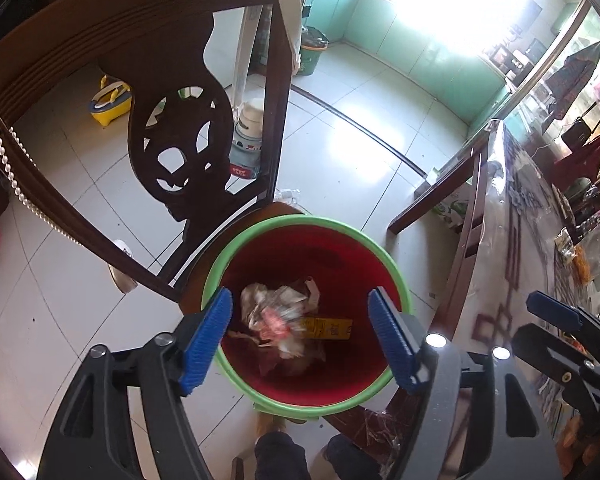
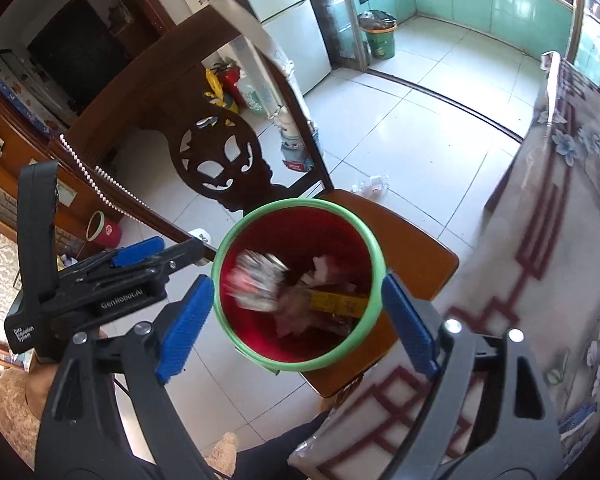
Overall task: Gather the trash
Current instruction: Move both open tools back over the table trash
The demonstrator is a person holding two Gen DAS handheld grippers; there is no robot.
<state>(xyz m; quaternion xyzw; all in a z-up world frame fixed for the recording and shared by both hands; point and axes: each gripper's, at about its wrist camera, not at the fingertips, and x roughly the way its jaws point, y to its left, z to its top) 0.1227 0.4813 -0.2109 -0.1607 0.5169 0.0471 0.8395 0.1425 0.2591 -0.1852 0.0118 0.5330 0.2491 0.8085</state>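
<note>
Above the red plastic bin with the green rim (image 1: 396,272), our left gripper (image 1: 300,336) and right gripper (image 2: 296,320) hang released, crumpled wrapper trash (image 2: 260,284) dropping inside; table clutter may remain.

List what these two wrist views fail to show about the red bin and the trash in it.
- Blurred wrapper: motion blur in both views; its print is unreadable.
- Yellow box: partly under crumpled paper; its print is too small to read.
- Red bin floor: covered by trash in both views.
- Bin's outer wall: hidden by the top-down angle.
</note>
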